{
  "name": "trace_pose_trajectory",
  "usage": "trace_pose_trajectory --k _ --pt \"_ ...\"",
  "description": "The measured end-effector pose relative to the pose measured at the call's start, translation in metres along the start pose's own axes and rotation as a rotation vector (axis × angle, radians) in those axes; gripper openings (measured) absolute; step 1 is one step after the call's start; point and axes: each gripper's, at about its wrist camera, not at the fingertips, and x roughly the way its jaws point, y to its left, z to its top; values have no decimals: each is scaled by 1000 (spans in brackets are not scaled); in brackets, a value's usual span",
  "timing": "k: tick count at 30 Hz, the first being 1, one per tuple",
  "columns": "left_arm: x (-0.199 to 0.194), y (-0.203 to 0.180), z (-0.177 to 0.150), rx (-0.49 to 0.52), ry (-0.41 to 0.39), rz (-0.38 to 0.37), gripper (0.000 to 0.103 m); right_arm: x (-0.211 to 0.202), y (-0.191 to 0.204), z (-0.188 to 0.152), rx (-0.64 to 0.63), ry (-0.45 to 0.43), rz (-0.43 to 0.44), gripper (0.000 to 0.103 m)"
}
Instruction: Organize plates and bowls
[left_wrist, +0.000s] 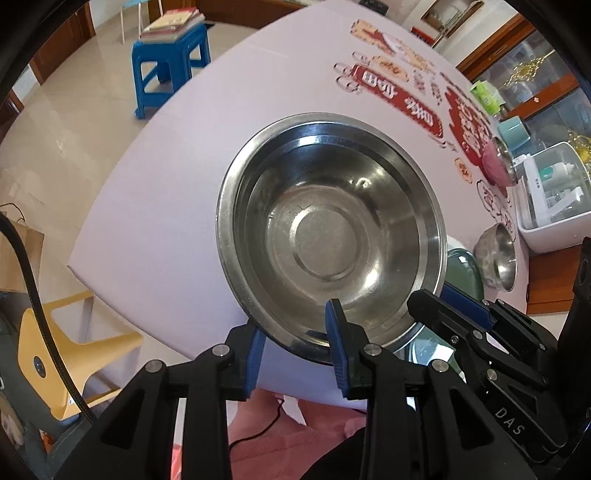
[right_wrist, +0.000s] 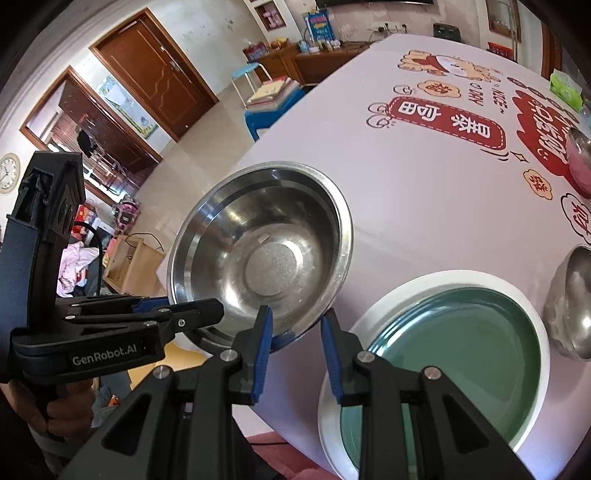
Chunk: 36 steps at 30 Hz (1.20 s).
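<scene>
**Desk:** Your left gripper (left_wrist: 295, 350): what has it got?

**Caption writer:** Its jaws are narrow and set across the near rim of the large steel bowl (left_wrist: 325, 243), with one blue pad outside the wall and one inside. You are holding the bowl there.

**Desk:** And your right gripper (right_wrist: 295, 332)?

**Caption writer:** The same. It is closed down on the same rim a little further round, to the right of your left one, so you have the bowl between both tools. A hand (right_wrist: 62, 410) is wrapped around the left gripper's handle.

**Desk:** Where is the bowl?

**Caption writer:** It is at the near corner of the white printed table (left_wrist: 166, 166), tilted, open side towards you, with its near edge hanging out past the table's edge. It is empty.

**Desk:** What is around it?

**Caption writer:** A green plate (right_wrist: 454, 354) with a white rim lies flat just beside it on your right. Beyond the plate is a small steel bowl (right_wrist: 569, 306), and further back a bowl with a pink inside (right_wrist: 580, 162). A blue stool (left_wrist: 166, 70) piled with books stands on the floor past the table.
</scene>
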Motion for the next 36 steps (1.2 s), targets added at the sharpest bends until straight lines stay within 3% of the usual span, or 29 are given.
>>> trace_pose_trajectory --k 15,26,32,36 --pt "41 22 12 1 154 8 30 36 5 -3 43 140 -46 30" --pt "55 19 13 1 181 19 33 43 11 -1 4 164 -88 31" --pt "52 17 12 1 170 49 45 39 13 0 -35 142 -131 43" --pt "45 11 11 13 134 67 56 34 10 -1 -47 126 -139 43"
